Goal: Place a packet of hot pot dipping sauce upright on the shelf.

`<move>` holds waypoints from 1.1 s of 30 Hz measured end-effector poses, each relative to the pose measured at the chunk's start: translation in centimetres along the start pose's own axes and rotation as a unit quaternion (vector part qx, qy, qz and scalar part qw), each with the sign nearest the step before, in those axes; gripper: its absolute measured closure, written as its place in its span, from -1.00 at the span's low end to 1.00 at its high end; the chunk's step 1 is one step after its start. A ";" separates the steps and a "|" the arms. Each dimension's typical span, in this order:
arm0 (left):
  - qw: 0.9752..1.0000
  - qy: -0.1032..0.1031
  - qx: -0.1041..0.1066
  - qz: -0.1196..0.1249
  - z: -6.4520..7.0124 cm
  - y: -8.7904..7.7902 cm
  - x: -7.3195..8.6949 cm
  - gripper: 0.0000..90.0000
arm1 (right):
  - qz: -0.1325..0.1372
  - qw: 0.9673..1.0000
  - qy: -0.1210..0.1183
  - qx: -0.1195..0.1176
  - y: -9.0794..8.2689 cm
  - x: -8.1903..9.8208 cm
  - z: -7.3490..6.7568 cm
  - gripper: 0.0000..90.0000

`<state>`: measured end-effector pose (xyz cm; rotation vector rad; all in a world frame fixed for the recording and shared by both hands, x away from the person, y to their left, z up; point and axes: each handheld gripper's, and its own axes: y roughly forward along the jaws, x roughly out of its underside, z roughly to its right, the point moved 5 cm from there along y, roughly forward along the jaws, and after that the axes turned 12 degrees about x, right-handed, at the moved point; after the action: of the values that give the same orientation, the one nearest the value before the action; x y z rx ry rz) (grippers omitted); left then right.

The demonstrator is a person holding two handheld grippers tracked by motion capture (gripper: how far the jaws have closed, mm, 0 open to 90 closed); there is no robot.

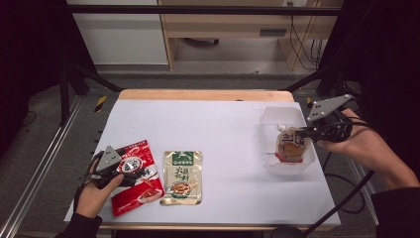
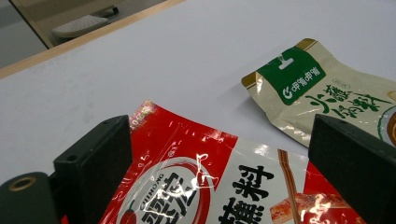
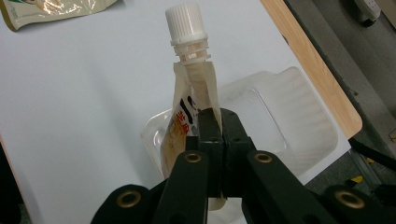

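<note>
My right gripper [image 1: 301, 133] [image 3: 215, 116] is shut on a beige spout pouch [image 1: 291, 147] [image 3: 189, 84] with a white screw cap. The pouch hangs upright, its lower end inside a clear plastic tray [image 1: 277, 117] [image 3: 299, 116] at the table's right side. A red sauce packet [image 1: 141, 187] [image 2: 201, 177] lies flat at the front left. My left gripper [image 1: 130, 173] [image 2: 224, 163] sits low over it, open, one jaw on each side of the packet's top; nothing is pinched. A beige packet with a green header [image 1: 182, 177] [image 2: 322, 88] lies flat just right of the red one.
The white table top [image 1: 213, 124] has a wooden far edge [image 1: 203, 94]. Metal frame rails [image 1: 34, 168] run along the left side, and black cables trail off the table's right edge. Cabinets stand beyond the table.
</note>
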<state>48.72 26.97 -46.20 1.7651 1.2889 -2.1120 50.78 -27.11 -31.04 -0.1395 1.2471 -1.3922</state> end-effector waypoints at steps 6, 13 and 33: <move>1.000 -0.001 0.000 0.000 0.0 0.0 0.0 -0.86 | 0.004 1.000 0.006 -0.005 0.4 0.1 -0.4 0.99; 1.000 -0.001 0.000 -0.002 0.0 0.0 0.1 -0.86 | 0.000 1.000 0.010 -0.014 1.7 0.7 -1.1 0.99; 1.000 -0.002 0.000 -0.002 0.0 0.0 0.1 -0.86 | 0.007 0.998 0.040 -0.037 5.0 3.2 -2.8 0.98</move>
<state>48.71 27.02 -46.26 1.7603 1.2928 -2.1168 51.10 -26.60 -37.56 -0.1264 1.3643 -1.3519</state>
